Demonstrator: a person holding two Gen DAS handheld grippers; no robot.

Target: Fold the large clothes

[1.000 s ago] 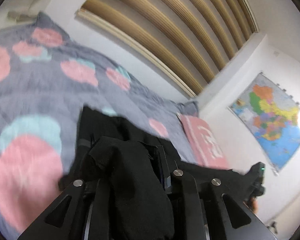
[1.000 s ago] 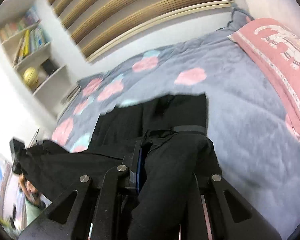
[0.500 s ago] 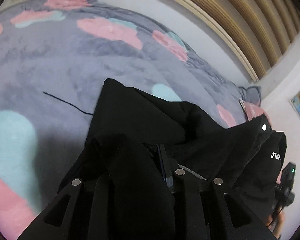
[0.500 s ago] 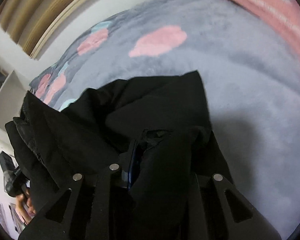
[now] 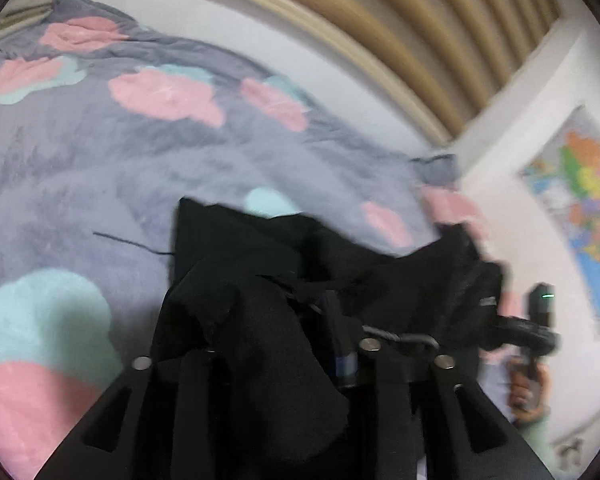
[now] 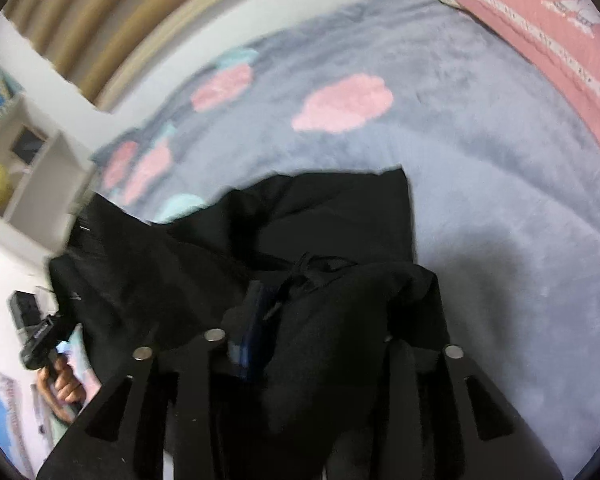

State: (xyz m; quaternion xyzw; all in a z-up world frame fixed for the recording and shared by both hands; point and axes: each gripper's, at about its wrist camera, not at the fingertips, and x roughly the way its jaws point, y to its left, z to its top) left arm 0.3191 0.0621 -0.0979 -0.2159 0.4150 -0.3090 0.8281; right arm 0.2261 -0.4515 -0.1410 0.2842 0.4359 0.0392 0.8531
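A large black garment (image 5: 260,240) lies bunched on the grey blanket (image 5: 100,168), its far edge flat on the bed. My left gripper (image 5: 284,320) is low over the near edge. Its jaws are opening, and black cloth still hangs loosely over and between its fingers. In the right wrist view the same garment (image 6: 332,216) spreads ahead of my right gripper (image 6: 312,320). Those jaws are opening too, and a fold is draped across its fingers. Each view shows the other gripper at its edge, the right (image 5: 540,320) and the left (image 6: 40,336), each held in a hand.
The blanket has pink and teal cloud patches. A pink pillow (image 6: 540,32) lies at the head end. A slatted wooden panel (image 5: 420,20) and a wall map (image 5: 580,208) stand behind the bed. A shelf unit (image 6: 20,152) stands at the left.
Both grippers have come down and forward over the bed with the black cloth. The garment has settled onto the blanket, and both pairs of jaws have widened.
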